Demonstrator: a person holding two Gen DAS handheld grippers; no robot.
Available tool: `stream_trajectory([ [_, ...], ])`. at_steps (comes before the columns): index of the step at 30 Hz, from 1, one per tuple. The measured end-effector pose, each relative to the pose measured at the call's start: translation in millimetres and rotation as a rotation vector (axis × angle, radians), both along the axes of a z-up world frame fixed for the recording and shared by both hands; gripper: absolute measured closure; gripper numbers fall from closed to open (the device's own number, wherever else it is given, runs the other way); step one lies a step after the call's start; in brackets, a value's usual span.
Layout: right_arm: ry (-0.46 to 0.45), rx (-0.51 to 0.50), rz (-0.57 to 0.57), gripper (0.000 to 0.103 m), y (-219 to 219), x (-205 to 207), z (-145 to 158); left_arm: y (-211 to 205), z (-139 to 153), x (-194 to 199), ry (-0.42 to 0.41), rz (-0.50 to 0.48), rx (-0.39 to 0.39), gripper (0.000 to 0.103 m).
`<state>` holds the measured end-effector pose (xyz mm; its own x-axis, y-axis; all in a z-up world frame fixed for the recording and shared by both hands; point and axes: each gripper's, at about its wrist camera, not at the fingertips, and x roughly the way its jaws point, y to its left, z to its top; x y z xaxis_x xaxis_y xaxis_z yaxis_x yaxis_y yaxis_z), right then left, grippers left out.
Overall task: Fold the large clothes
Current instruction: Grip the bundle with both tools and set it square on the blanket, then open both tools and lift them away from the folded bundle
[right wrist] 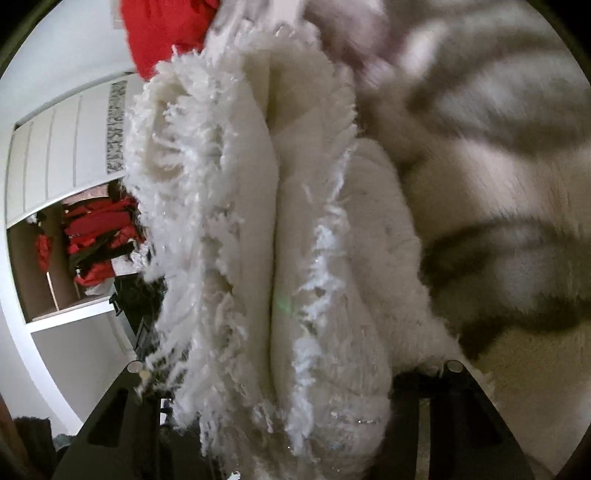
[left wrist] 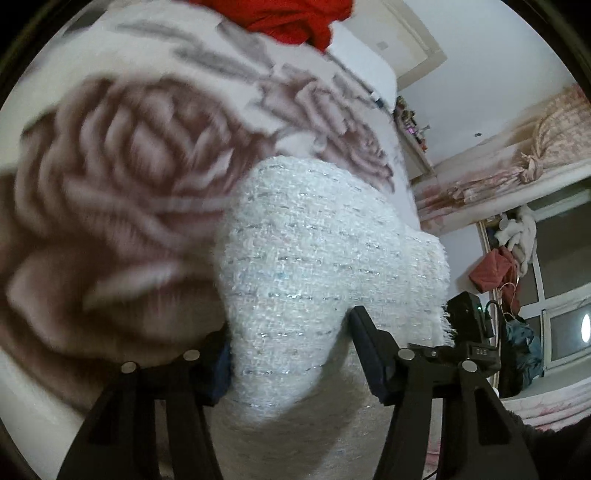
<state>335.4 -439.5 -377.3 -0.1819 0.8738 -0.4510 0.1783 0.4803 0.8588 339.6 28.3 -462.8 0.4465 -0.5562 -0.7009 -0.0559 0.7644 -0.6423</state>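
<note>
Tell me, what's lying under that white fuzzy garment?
Under the white tweed garment lies a rose-patterned blanket; a red cloth sits further back. Whatever the garment itself covers is hidden.

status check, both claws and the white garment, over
Left claw shut on white tweed garment. Right claw shut on its fringed folds. Rose blanket beneath, nothing blocking.

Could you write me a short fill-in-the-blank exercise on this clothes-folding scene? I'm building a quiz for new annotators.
1. The white tweed garment fills the gap between the jaws of the left gripper and has a frayed, ____ edge.
2. The blanket beneath it carries a large ____ pattern.
3. The cloth at the top of the left wrist view is ____.

Missing words: fringed; rose; red
</note>
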Motion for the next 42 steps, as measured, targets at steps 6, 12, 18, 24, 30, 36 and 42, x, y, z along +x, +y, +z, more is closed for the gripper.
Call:
stream_trajectory([
  [6, -0.092, 0.008, -0.076, 0.053, -5, 70, 42, 0, 32, 105, -0.058, -0.054, 0.019, 0.048],
  [12, -0.162, -0.04, -0.138, 0.054, -11, 192, 41, 11, -18, 246, -0.082, -0.143, 0.072, 0.048],
  [18, -0.158, -0.127, -0.173, 0.054, -14, 297, -17, 0, -100, 335, -0.026, -0.231, 0.153, 0.048],
  [24, -0.089, -0.106, -0.154, 0.054, -31, 325, -49, 0, -99, 335, -0.015, -0.252, 0.162, 0.045],
  [30, -0.145, -0.371, -0.072, 0.024, -30, 338, -15, -1, -56, 300, -0.045, -0.167, 0.471, 0.04],
  [36, -0.353, -0.906, -0.082, 0.011, -19, 281, 64, -15, -14, 232, -0.093, -0.072, 0.693, 0.013],
  [42, -0.5, -1.18, -0.085, 0.011, 34, 198, 147, -28, 31, 182, -0.093, -0.023, 0.72, 0.013],
])
